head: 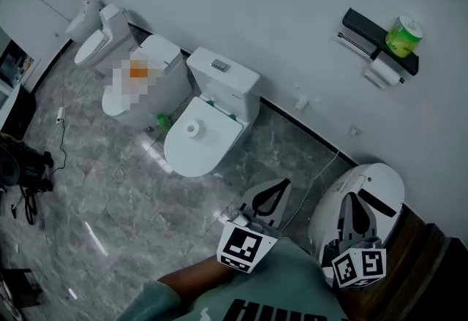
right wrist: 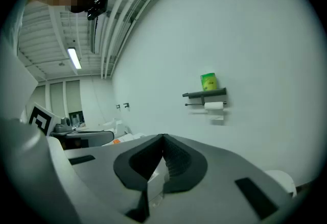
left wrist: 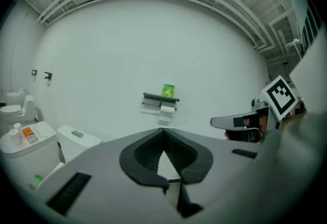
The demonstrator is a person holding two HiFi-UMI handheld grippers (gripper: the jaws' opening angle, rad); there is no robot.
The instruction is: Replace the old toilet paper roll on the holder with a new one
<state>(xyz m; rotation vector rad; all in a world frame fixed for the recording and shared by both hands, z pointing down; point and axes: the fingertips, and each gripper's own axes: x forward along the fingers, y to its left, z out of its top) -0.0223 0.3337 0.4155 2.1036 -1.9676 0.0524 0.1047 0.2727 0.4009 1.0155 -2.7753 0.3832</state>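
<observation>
A black wall holder (head: 370, 28) hangs at the upper right, with a toilet paper roll (head: 385, 72) below its shelf and a green canister (head: 404, 36) on top. The same holder (left wrist: 160, 99) and roll (left wrist: 167, 110) show far ahead in the left gripper view, as do the holder (right wrist: 204, 95) and roll (right wrist: 214, 106) in the right gripper view. A small white roll (head: 192, 128) lies on a closed toilet lid (head: 208, 148). My left gripper (head: 286, 183) and right gripper (head: 352, 196) hover low, far from the wall, both shut and empty.
Three white toilets stand along the wall, the nearest tank (head: 223, 82) at centre. A white rounded fixture (head: 384, 184) lies under my right gripper. Cables and dark gear (head: 25, 166) sit on the grey marble floor at left. A green bottle (head: 164, 121) stands between two toilets.
</observation>
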